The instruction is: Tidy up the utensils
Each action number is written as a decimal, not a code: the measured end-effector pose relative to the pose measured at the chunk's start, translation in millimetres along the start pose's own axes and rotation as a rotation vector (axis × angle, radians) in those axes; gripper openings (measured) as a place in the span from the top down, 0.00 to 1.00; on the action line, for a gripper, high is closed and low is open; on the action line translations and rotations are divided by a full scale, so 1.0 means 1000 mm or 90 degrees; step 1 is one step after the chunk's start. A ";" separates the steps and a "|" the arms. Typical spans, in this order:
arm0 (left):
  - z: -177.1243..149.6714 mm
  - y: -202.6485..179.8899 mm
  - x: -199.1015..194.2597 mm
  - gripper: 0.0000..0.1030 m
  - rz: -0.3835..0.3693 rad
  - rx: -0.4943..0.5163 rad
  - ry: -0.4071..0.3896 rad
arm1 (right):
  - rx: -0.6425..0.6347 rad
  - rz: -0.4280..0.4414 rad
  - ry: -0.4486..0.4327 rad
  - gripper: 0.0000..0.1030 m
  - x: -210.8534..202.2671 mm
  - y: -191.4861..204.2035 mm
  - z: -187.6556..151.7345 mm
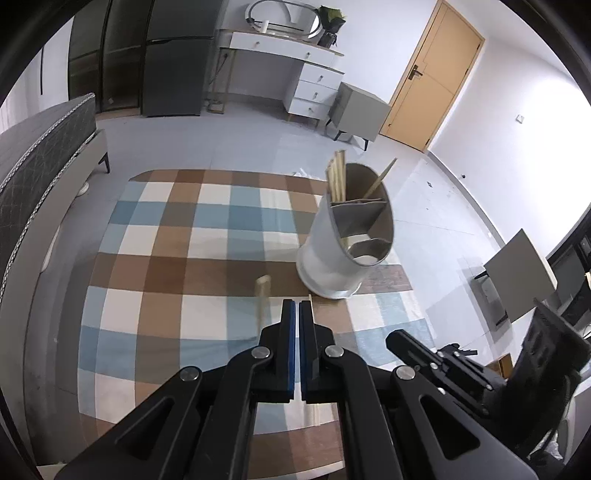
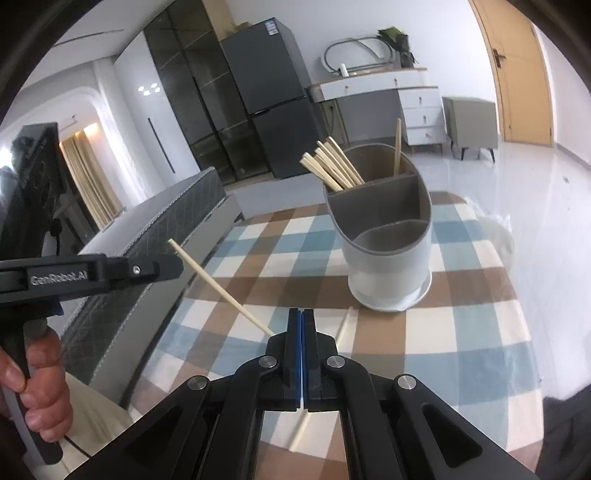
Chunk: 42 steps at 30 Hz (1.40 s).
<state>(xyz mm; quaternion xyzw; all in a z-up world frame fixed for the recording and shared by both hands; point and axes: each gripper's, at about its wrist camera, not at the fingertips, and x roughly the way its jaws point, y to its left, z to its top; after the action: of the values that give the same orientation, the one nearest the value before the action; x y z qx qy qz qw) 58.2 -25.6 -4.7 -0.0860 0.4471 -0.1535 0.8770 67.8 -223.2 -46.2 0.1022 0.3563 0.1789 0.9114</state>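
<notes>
Checked bench (image 2: 480, 332): right fingers (image 2: 298, 317) clamp a chopstick (image 2: 221, 288), left fingers (image 1: 292, 310) closed. Mid-carry, I think; next, tip it into the holder (image 2: 388, 266).

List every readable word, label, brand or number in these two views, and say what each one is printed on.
"GenRobot.AI": pale lettering on the black body of the left gripper, seen at the left of the right wrist view.
Sticker at the top of the dark fridge: too small to read.
White wall plate beside the wooden door: no legible marking.
Nothing readable on the utensil holder or the checked tablecloth.
</notes>
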 end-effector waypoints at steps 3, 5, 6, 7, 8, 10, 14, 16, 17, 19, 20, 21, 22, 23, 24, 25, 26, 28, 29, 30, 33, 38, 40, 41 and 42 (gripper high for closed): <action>0.002 0.009 -0.001 1.00 -0.006 -0.012 -0.005 | 0.008 0.010 0.017 1.00 0.002 -0.004 0.001; 0.000 0.017 0.003 1.00 -0.006 -0.021 0.009 | 0.013 0.009 0.037 1.00 0.007 -0.007 0.000; 0.000 0.021 0.007 1.00 -0.011 -0.026 0.020 | 0.010 0.022 0.063 0.98 0.013 -0.008 0.000; -0.002 0.029 0.012 1.00 -0.005 -0.030 0.035 | 0.002 0.023 0.082 0.97 0.019 -0.009 0.000; -0.003 0.032 0.016 1.00 0.005 -0.030 0.044 | -0.014 0.028 0.109 0.97 0.025 -0.008 -0.001; -0.005 0.045 0.028 1.00 0.017 -0.027 0.074 | -0.075 0.052 0.189 0.93 0.043 -0.005 -0.004; -0.010 0.072 0.050 1.00 0.044 -0.042 0.124 | -0.227 0.065 0.314 0.74 0.073 0.002 -0.016; -0.014 0.084 0.060 0.85 0.053 -0.052 0.145 | -0.324 0.074 0.386 0.68 0.087 0.008 -0.027; -0.016 0.088 0.065 0.76 0.053 -0.055 0.156 | -0.379 0.079 0.412 0.68 0.092 0.013 -0.034; -0.020 0.094 0.076 0.59 0.042 -0.059 0.169 | -0.454 0.090 0.449 0.68 0.097 0.018 -0.044; -0.021 0.094 0.081 0.57 0.043 -0.052 0.178 | -0.470 0.096 0.462 0.68 0.099 0.018 -0.045; -0.022 0.092 0.087 0.57 0.044 -0.040 0.192 | -0.464 0.104 0.468 0.68 0.101 0.016 -0.044; -0.023 0.089 0.096 0.57 0.032 -0.022 0.212 | -0.453 0.107 0.466 0.68 0.101 0.015 -0.042; -0.024 0.084 0.106 0.57 0.025 0.000 0.234 | -0.440 0.107 0.458 0.68 0.101 0.013 -0.038; -0.025 0.080 0.112 0.57 0.030 0.020 0.245 | -0.413 0.109 0.446 0.68 0.102 0.008 -0.034; -0.027 0.072 0.120 0.57 0.036 0.055 0.256 | -0.387 0.111 0.437 0.68 0.102 0.002 -0.029; -0.029 0.066 0.127 0.57 0.040 0.083 0.264 | -0.371 0.111 0.430 0.68 0.103 -0.003 -0.028; -0.032 0.057 0.138 0.56 0.043 0.123 0.279 | -0.330 0.110 0.408 0.68 0.101 -0.013 -0.025; -0.033 0.053 0.143 0.56 0.045 0.141 0.287 | -0.318 0.114 0.397 0.68 0.099 -0.017 -0.025; -0.035 0.049 0.147 0.56 0.049 0.158 0.293 | -0.315 0.114 0.394 0.68 0.097 -0.020 -0.025; -0.038 0.038 0.155 0.57 0.062 0.207 0.300 | -0.312 0.110 0.390 0.68 0.094 -0.024 -0.022; -0.044 0.018 0.164 0.72 0.075 0.261 0.311 | -0.290 0.119 0.363 0.66 0.088 -0.027 -0.011; -0.045 0.012 0.167 0.93 0.066 0.272 0.317 | -0.288 0.128 0.360 0.64 0.085 -0.026 -0.010; -0.045 0.011 0.167 0.95 0.059 0.272 0.320 | -0.292 0.132 0.358 0.64 0.084 -0.024 -0.011; -0.045 0.010 0.167 0.97 0.058 0.272 0.320 | -0.297 0.132 0.357 0.63 0.082 -0.022 -0.012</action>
<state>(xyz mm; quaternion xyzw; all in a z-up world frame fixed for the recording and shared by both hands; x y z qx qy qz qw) 116.0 -75.0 -160.8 0.1606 0.6106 -0.2210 0.7433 121.0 -210.3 -112.5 -0.1253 0.5292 0.3676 0.7543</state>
